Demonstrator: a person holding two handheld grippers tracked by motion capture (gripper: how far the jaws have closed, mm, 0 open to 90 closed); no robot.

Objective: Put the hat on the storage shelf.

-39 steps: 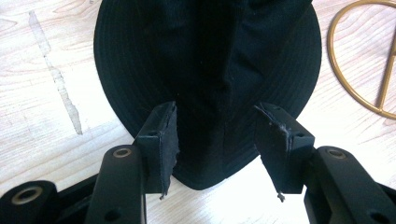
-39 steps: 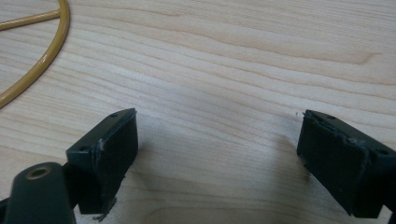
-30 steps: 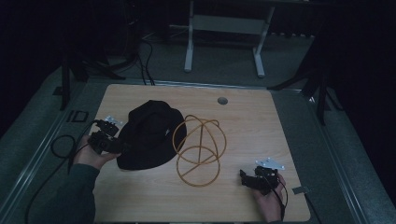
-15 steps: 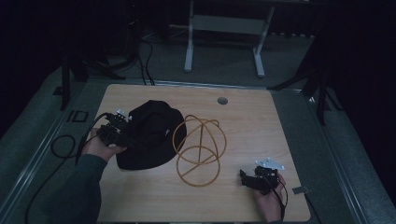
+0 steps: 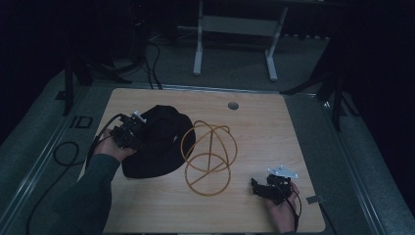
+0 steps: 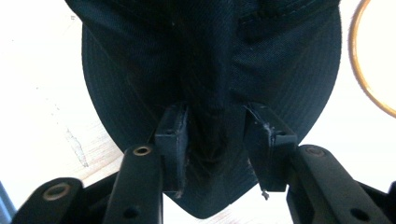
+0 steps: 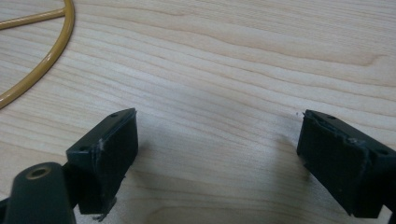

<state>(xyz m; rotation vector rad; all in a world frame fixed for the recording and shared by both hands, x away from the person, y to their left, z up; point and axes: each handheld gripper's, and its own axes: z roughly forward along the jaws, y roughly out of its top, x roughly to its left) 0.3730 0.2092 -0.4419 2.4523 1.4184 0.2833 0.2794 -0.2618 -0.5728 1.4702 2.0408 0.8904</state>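
Note:
A black hat [image 5: 161, 142] lies left of centre on the wooden table [image 5: 274, 127]. My left gripper [image 5: 138, 131] rests on its left brim. In the left gripper view, the left gripper [image 6: 215, 112] has just been closing its jaws, and a puckered fold of the hat [image 6: 210, 56] is pinched between the pads. A yellow wire frame [image 5: 211, 142] of hoops stands just right of the hat; its arc [image 6: 353, 46] curves past the brim. My right gripper [image 5: 257, 186] sits near the front right corner, held by a hand. It [image 7: 219, 126] is open over bare wood, with the wire frame [image 7: 70, 18] off to one side.
A round grommet [image 5: 233, 105] is set in the table near its far edge. A white metal stand [image 5: 235, 29] is on the floor behind the table. A black cable [image 5: 68, 152] loops off the left edge. Bare wood spreads at the right.
My left gripper has moved right from the table's left edge onto the hat's brim. The right gripper has stayed where it was.

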